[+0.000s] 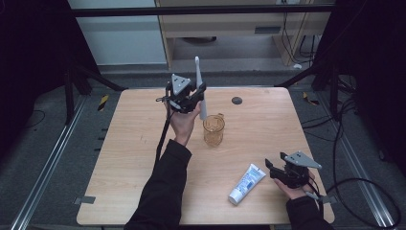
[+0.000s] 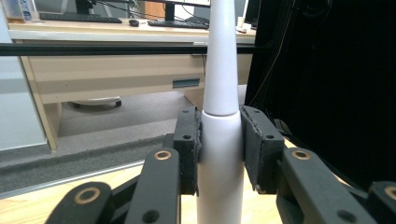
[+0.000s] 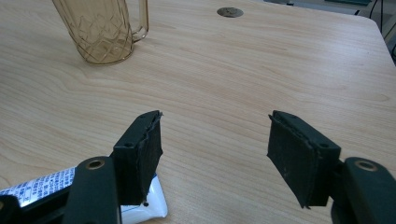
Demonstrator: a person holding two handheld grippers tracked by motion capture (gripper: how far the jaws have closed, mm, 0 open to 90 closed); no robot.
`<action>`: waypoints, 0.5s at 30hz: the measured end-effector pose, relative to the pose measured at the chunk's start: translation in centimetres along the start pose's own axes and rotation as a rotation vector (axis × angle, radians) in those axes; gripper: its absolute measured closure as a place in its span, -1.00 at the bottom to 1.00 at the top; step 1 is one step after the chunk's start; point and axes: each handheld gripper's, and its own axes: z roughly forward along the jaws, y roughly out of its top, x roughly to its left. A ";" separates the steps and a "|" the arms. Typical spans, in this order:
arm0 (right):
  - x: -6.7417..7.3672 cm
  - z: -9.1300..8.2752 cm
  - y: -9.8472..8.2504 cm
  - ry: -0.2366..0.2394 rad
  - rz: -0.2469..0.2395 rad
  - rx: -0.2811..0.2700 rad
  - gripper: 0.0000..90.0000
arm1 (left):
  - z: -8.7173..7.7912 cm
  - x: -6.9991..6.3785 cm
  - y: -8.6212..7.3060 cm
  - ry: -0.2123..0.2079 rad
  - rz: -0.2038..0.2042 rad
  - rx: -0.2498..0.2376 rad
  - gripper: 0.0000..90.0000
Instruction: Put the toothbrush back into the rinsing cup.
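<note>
A white toothbrush handle [image 1: 198, 84] stands almost upright in my left gripper [image 1: 200, 95], raised over the far middle of the wooden table [image 1: 134, 143]. In the left gripper view both pads press on the toothbrush [image 2: 221, 84], so my left gripper [image 2: 220, 149] is shut on it. An amber glass mug [image 1: 213, 130] stands just below and to the right of it. My right gripper [image 1: 270, 168] rests low near the front right, open, with nothing between its fingers. A white and blue toothpaste tube [image 1: 247, 183] lies just left of it. In the right gripper view my right gripper [image 3: 215, 149] has the tube [image 3: 42, 186] beside its left jaw and the mug [image 3: 100, 32] farther off.
A small dark round grommet [image 1: 236, 100] is set in the table near its far edge. A desk, cables and black frame legs stand beyond the table. Bare wood lies between the mug and the right gripper.
</note>
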 end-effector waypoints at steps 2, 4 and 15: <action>0.0 0.0 0.0 0.000 -0.001 0.000 -0.22 | 0.2 -0.3 -0.2 -0.007 0.004 0.000 0.51; 0.0 0.0 0.0 -0.001 -0.001 -0.001 -0.22 | 0.4 -0.5 -0.4 -0.012 0.003 0.005 0.51; 0.1 0.1 0.0 0.004 -0.005 -0.001 -0.21 | 1.1 -1.1 -1.6 -0.032 0.014 0.038 0.51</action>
